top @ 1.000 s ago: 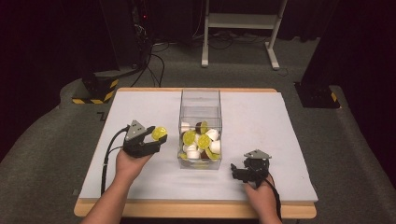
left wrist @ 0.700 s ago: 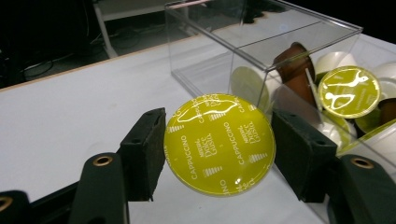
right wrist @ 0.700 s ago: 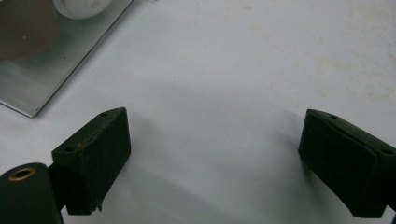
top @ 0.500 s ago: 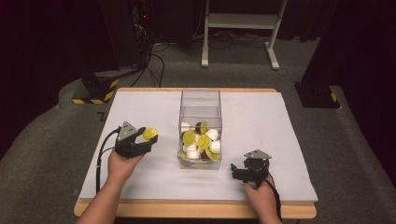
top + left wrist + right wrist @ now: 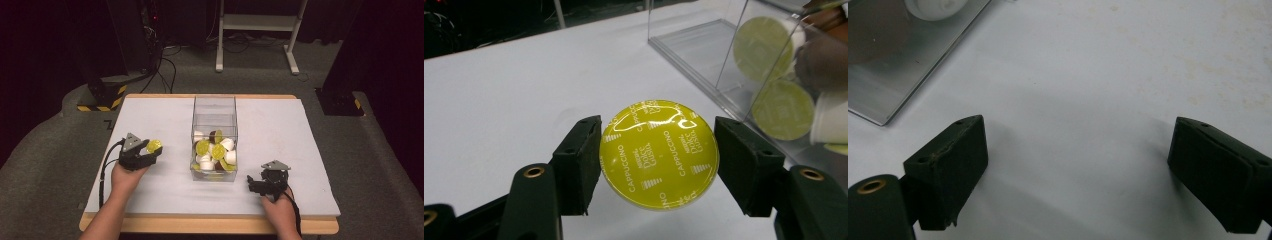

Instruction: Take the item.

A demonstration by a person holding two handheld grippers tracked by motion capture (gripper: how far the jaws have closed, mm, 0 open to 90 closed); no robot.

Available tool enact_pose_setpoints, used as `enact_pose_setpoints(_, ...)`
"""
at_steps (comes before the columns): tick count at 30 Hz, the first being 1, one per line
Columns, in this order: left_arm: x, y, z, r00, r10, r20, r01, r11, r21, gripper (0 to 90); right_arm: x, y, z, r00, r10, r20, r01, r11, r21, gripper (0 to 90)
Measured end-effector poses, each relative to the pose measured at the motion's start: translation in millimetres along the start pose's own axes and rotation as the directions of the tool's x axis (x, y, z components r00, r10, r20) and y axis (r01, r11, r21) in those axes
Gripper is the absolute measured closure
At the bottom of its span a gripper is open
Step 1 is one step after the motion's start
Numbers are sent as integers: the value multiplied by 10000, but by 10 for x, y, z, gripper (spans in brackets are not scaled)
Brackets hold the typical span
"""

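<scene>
A clear plastic box stands mid-table, its near half heaped with several yellow-lidded, white and brown coffee capsules. My left gripper is left of the box and shut on a yellow capsule. The left gripper view shows that capsule lid-on, printed "Cappuccino", squeezed between both pads, with the box to the right. My right gripper rests near the front edge, right of the box. Its jaws stand wide open over bare white table, holding nothing.
The white mat covers a wooden table. A corner of the box lies at the upper left of the right gripper view. Behind the table are a black stand with hazard stripes, cables and a white frame.
My left gripper has carried the yellow capsule leftward and toward the front, away from the box. The right gripper has stayed put.
</scene>
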State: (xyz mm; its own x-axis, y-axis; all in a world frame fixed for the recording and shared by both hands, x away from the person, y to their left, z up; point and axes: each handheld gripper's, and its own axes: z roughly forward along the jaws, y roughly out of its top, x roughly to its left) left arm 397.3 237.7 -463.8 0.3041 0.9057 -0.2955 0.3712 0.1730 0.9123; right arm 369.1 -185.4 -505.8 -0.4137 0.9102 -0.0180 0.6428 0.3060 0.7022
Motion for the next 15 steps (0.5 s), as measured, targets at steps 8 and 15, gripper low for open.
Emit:
enact_pose_setpoints(8,102,-108,65,9992,-46,-385,55,9998,215,379,0,0,0,10000,0,0,0,10000,-2,90)
enact_pose_setpoints(15,161,-198,112,9980,93,-632,-58,9984,558,379,0,0,0,10000,1,0,-1,10000,-1,90)
